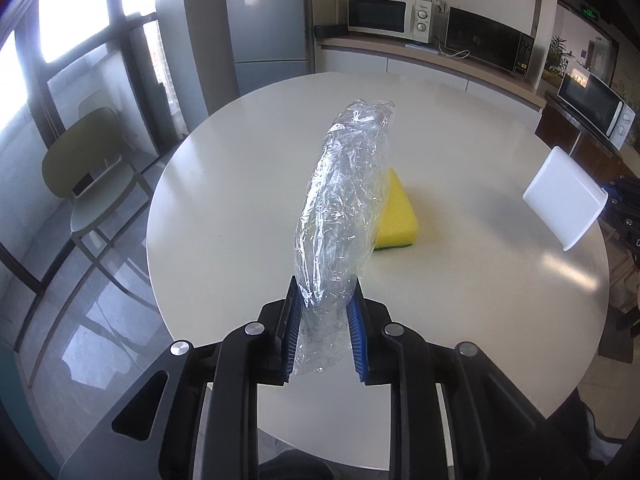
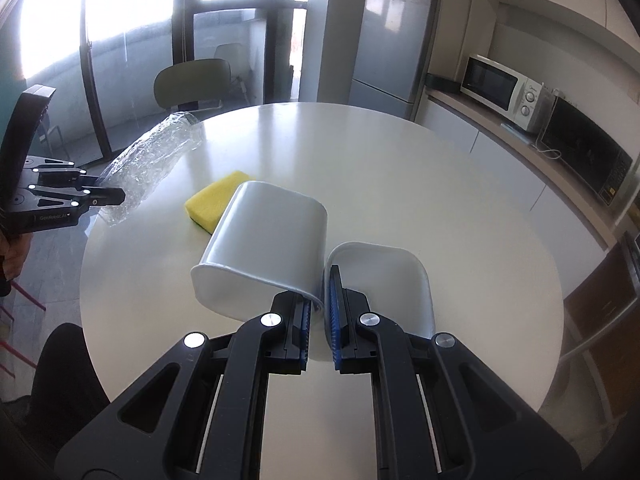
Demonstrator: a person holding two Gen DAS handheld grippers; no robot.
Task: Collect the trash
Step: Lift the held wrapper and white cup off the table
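My left gripper [image 1: 323, 304] is shut on a crumpled clear plastic bag [image 1: 344, 208] and holds it up above the round white table [image 1: 240, 184]. The bag also shows in the right wrist view [image 2: 152, 160], with the left gripper [image 2: 118, 197] at the far left. My right gripper [image 2: 318, 312] is shut on the rim of a small white plastic bin [image 2: 264, 240], tilted above the table. The bin also shows in the left wrist view [image 1: 564, 200] at the right. A yellow sponge [image 1: 396, 216] with a green underside lies on the table, also in the right wrist view [image 2: 218, 202].
A green chair [image 1: 88, 176] stands left of the table by the windows. A fridge [image 2: 394, 40] stands behind the table. Microwaves [image 1: 390, 18] sit on a counter at the back right. The floor lies below the table's left edge.
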